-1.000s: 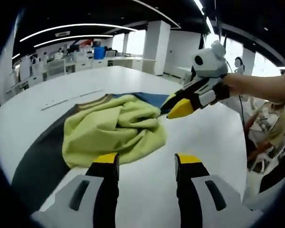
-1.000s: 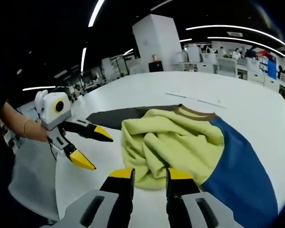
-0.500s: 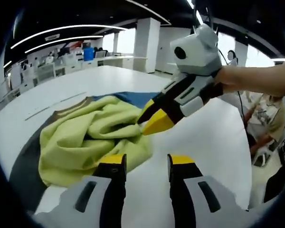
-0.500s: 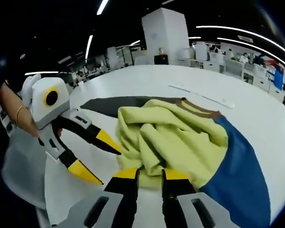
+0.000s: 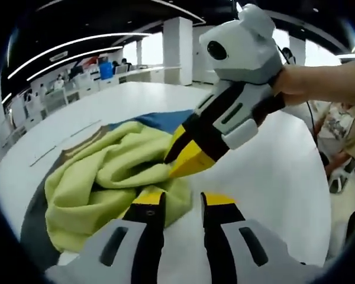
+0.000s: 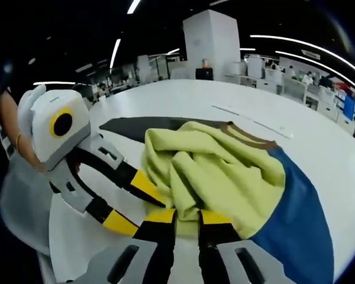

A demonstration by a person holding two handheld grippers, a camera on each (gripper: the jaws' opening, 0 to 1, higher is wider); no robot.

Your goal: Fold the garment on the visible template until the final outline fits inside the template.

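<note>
Shirt [image 6: 225, 177] is a crumpled yellow heap mid-bench [image 5: 272, 171], sitting across the dark/blue template [image 6: 296, 219]. Both claws are at its near edge: right claw [image 6: 187, 217] jaws slightly apart with the hem right at the tips, can't tell if it's pinched. Left claw [image 5: 182, 199] apart, touching the hem. Heap runs away from both, with plenty of bare bench beyond to spread it.

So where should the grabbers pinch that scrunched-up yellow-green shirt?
Probably at the near edge of the crumpled yellow-green garment, coming in low along the white table. That edge lies flat and loose; the middle is bunched in thick folds. The left gripper and right gripper already point there.
</note>
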